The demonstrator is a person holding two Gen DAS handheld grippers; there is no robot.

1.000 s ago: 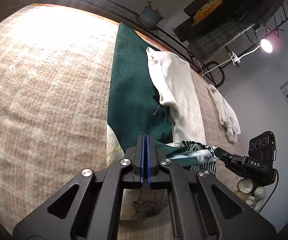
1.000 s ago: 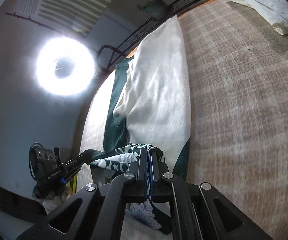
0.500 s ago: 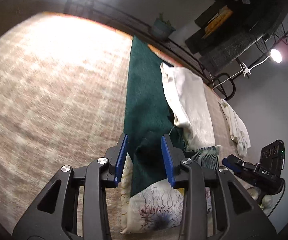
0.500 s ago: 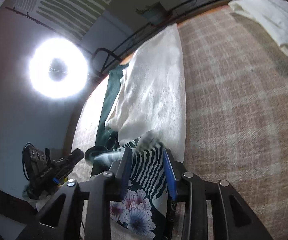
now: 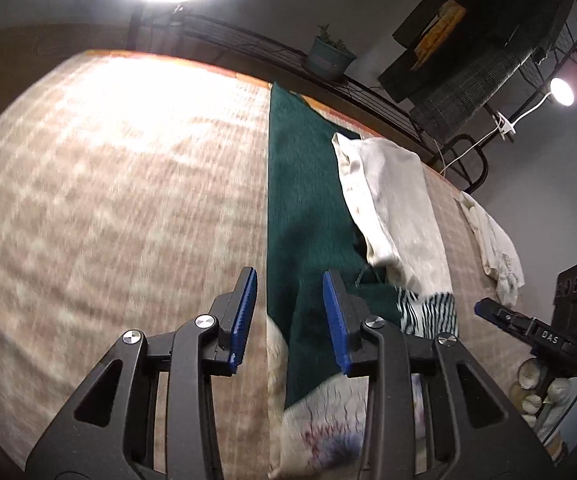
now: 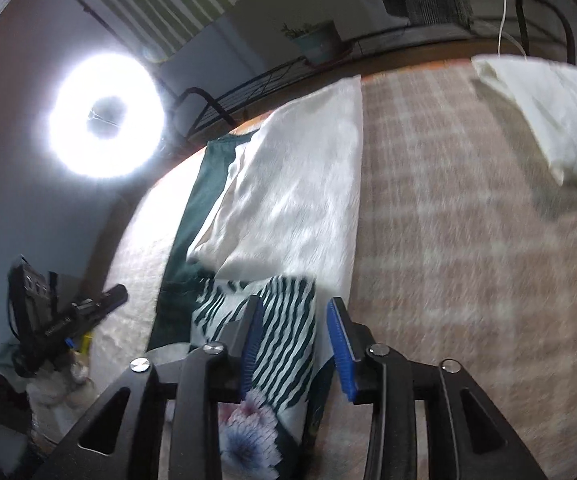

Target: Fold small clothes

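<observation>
Both grippers have let go since a second ago, when each was pinched shut on the printed cloth; their blue pads now stand wide apart with nothing between them. From the left wrist view, the left gripper (image 5: 288, 312) hangs over the edge where a dark green garment (image 5: 304, 208) meets the tan plaid bedcover (image 5: 108, 200). At 5 o'clock of it lies the floral printed garment (image 5: 328, 420), its striped part (image 5: 428, 308) showing at 3 o'clock, partly covered by the green cloth. A cream garment (image 5: 392, 200) rests on the green one toward 1 o'clock, and another pale cloth (image 5: 496, 240) lies well apart at 2 o'clock. The right gripper (image 5: 528, 324) shows at 3 o'clock.

From the right wrist view, the right gripper (image 6: 294, 344) hovers over the floral printed garment (image 6: 284, 332), its stripes running between the open pads. The cream garment (image 6: 296, 200) lies at 12 o'clock, touching the print. A ring light (image 6: 106, 120) glares at 10 o'clock; the left gripper (image 6: 88, 308) sits at 9 o'clock.
</observation>
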